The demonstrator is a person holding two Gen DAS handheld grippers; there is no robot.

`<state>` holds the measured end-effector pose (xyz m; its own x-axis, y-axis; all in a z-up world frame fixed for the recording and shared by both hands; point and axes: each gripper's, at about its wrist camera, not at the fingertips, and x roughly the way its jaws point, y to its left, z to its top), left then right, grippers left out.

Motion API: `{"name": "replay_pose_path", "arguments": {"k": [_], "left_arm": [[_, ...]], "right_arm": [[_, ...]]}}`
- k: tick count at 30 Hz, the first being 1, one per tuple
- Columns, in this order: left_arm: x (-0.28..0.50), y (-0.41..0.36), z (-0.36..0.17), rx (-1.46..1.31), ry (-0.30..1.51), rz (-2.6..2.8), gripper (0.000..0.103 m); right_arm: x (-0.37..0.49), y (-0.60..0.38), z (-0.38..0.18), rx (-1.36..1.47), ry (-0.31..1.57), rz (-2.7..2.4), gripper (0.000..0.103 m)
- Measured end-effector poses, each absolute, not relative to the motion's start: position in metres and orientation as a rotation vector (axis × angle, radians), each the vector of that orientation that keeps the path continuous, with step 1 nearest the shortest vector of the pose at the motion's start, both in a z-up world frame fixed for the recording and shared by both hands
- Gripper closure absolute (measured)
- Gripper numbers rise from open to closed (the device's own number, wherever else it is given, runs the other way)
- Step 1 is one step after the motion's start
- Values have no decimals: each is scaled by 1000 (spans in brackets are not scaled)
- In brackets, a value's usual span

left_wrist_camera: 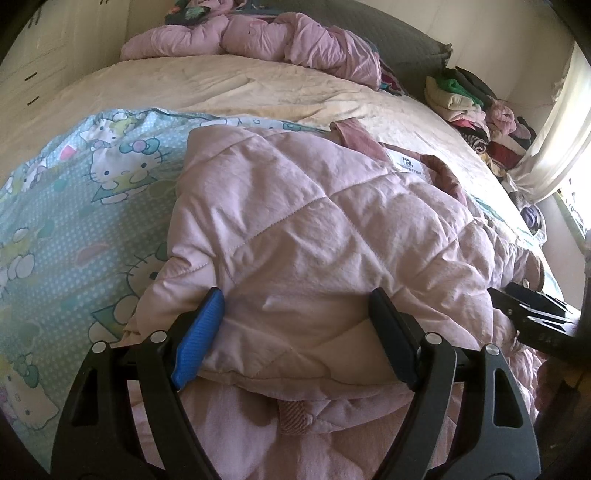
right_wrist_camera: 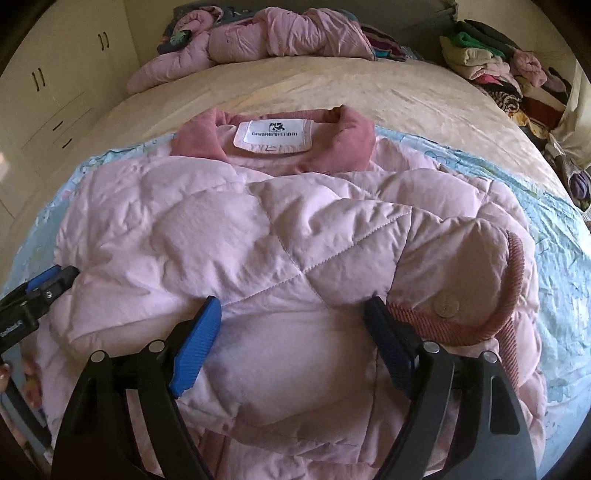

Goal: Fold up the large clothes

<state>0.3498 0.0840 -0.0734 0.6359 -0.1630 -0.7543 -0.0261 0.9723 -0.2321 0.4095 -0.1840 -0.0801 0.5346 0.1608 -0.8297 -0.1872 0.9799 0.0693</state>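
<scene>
Both tools spread wide over the pink quilted jacket (right_wrist_camera: 280, 236) on the bed (right_wrist_camera: 332, 88)

I am seeing my left tool (left_wrist_camera: 295, 332) standing wide apart around a thick fold of the jacket's hem; whether its pads are pressing the padding I cannot tell. My right tool (right_wrist_camera: 295, 332) is released, its fingers (right_wrist_camera: 195, 350) resting spread on the puffy fabric beside the corduroy cuff (right_wrist_camera: 480, 317). The jacket is lying on the cartoon-print sheet (left_wrist_camera: 92, 192).

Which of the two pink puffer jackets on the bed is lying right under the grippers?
The quilted pink jacket with the white neck label, spread on the cartoon-print sheet. The other pink jacket lies crumpled at the bed's far end.
</scene>
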Motion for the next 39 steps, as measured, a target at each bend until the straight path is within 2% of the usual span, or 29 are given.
{"name": "replay_pose_path", "arguments": {"k": [6, 8, 11, 13, 15, 39], "left_arm": [[350, 82, -72, -223, 878, -76, 30], [349, 82, -69, -224, 879, -77, 30], [346, 83, -62, -239, 875, -87, 21], [345, 83, -58, -245, 872, -92, 13], [343, 83, -52, -239, 868, -88, 10], [308, 83, 5, -195, 803, -99, 9]], "right_arm": [[406, -184, -82, -23, 965, 196, 22], [403, -187, -76, 5, 958, 210, 17], [397, -196, -64, 101, 938, 251, 8], [392, -201, -56, 138, 931, 257, 7], [386, -205, -48, 157, 913, 272, 6], [330, -214, 16, 188, 795, 298, 6]]}}
